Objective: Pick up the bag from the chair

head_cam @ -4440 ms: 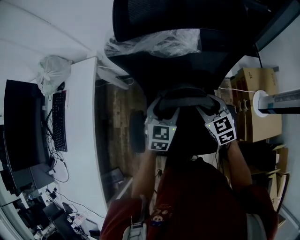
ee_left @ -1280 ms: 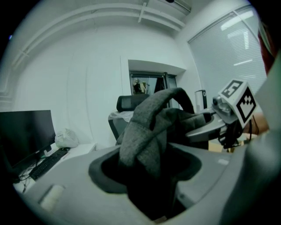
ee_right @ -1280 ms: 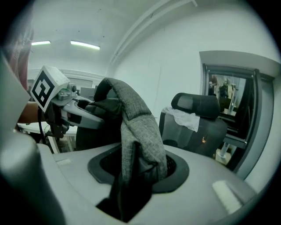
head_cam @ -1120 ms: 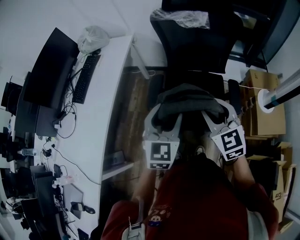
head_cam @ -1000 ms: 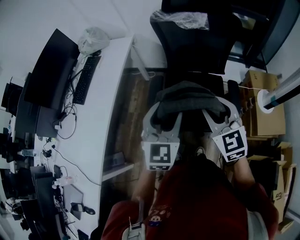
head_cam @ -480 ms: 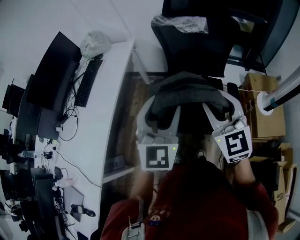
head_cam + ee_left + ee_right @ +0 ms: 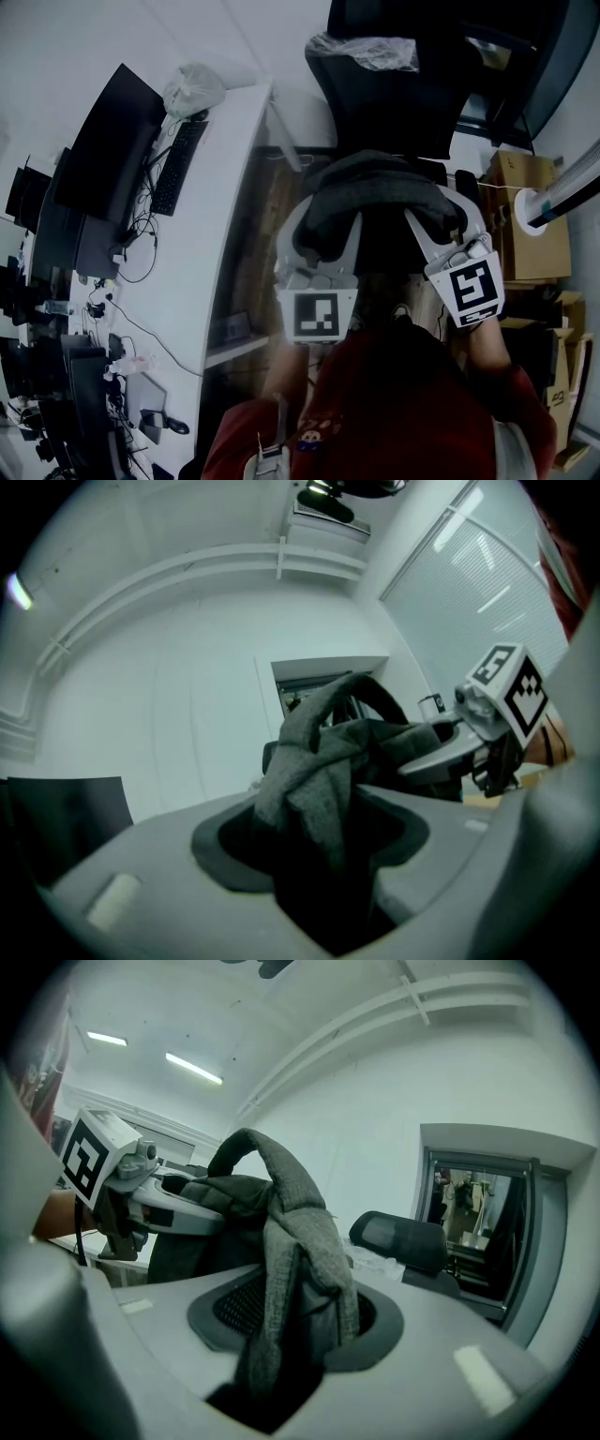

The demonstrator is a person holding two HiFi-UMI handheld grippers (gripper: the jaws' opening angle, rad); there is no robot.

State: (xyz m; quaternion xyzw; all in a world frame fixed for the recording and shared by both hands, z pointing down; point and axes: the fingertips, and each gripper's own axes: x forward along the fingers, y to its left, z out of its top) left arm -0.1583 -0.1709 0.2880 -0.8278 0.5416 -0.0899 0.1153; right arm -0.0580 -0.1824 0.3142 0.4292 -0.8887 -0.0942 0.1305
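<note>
A dark grey fabric bag (image 7: 373, 190) hangs between my two grippers, in front of the black mesh office chair (image 7: 398, 98) and off its seat. My left gripper (image 7: 326, 234) is shut on the bag's left side; in the left gripper view the bunched cloth (image 7: 317, 761) fills the jaw gap. The right gripper (image 7: 437, 223) is shut on the right side, with folded cloth (image 7: 292, 1241) pinched between its jaws. A loop of the bag arches above both. Each gripper view shows the other gripper (image 7: 473, 728) (image 7: 131, 1194) beyond the fabric.
A clear plastic bag (image 7: 367, 52) lies over the chair's headrest. At left a white desk (image 7: 220, 225) carries a monitor (image 7: 98, 169), a keyboard (image 7: 178, 164) and a white plastic bag (image 7: 192, 89). Cardboard boxes (image 7: 525, 220) and a white pole (image 7: 562, 192) stand at right.
Since 4.4 s ago the bag has come away from the chair in both grippers, and the chair now sits farther off. Over the last second both grippers drew slightly back toward the person.
</note>
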